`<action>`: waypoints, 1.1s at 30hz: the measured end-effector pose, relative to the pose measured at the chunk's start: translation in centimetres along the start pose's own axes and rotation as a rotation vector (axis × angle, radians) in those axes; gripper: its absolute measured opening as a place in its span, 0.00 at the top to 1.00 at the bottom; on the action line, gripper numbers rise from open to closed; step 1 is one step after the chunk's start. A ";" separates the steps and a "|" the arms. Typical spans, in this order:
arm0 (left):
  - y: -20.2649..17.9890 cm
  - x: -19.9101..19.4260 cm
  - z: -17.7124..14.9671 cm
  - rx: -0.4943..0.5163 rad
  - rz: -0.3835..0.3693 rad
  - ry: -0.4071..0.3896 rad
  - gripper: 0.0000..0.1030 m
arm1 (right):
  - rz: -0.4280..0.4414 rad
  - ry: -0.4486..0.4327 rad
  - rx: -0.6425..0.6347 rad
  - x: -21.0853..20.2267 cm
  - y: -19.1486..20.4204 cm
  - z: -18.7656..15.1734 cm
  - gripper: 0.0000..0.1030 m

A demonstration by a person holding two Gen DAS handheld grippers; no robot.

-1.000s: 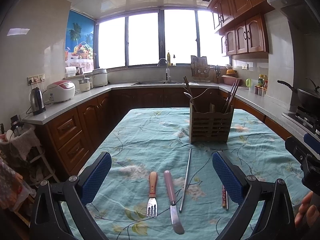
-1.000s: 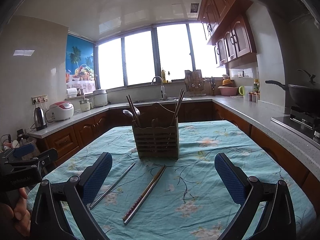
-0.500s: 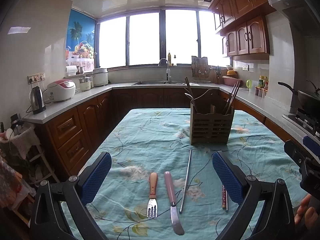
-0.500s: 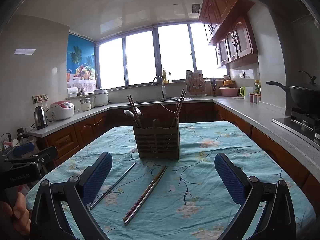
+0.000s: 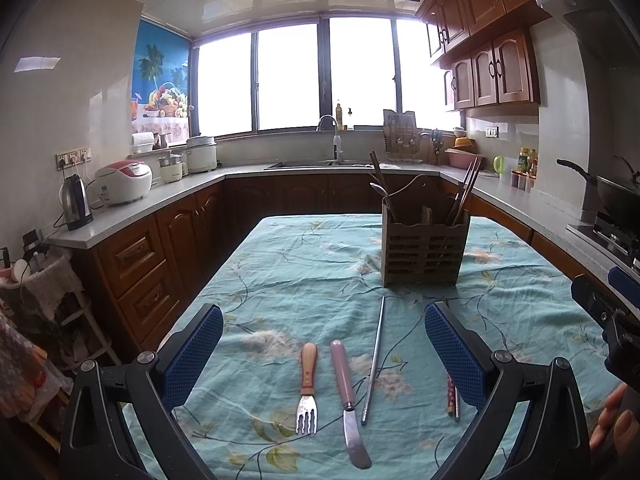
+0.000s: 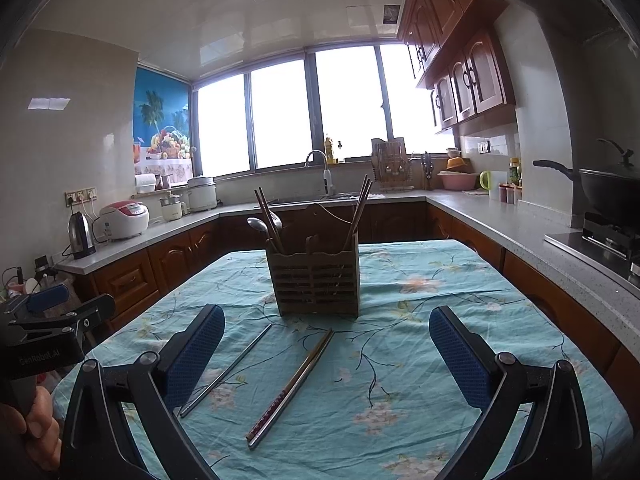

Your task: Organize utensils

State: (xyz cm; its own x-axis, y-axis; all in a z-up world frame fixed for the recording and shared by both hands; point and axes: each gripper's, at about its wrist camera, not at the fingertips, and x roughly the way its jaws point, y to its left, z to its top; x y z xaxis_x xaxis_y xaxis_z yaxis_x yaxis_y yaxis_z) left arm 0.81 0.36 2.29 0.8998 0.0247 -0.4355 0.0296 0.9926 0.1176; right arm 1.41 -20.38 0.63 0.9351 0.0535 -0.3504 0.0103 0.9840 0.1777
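Left wrist view: left gripper (image 5: pixel 324 344) is wide open, empty, held above the near end of the table (image 5: pixel 304 264). Between its fingers lie a fork (image 5: pixel 307 388), a knife (image 5: pixel 347 392) and a steel chopstick (image 5: pixel 374 360), side by side, none touching; the patterned chopsticks (image 5: pixel 452 400) peek out beside the right finger. Right wrist view: right gripper (image 6: pixel 326 356) is also spread wide with nothing in it, facing the caddy (image 6: pixel 316 284), which stands upright mid-table. The patterned pair lies diagonally between its fingers, the steel stick just left of them, both well short of the caddy. Caddy already holds chopsticks at both ends and a spoon (image 6: pixel 258 225) on the left, so part of the sort looks done. My read: four items left on the cloth (fork, knife, steel stick, patterned pair), no grasp started. Can't tell which compartment is meant for which type.
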 end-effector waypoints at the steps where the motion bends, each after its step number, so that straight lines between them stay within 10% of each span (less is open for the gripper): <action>1: 0.0 0.0 0.0 0.001 -0.001 0.000 0.01 | 0.000 -0.002 0.000 0.0 0.0 0.0 0.00; 33: -0.2 -0.3 -0.1 0.001 0.002 0.001 0.01 | 0.013 -0.009 -0.005 -0.2 0.4 -0.1 0.00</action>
State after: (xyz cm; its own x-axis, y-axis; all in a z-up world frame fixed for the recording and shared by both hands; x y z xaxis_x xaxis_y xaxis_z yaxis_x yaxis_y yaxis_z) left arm 0.50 0.21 2.29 0.8994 0.0266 -0.4364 0.0286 0.9924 0.1195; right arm 1.16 -19.95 0.68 0.9382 0.0651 -0.3400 -0.0040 0.9841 0.1773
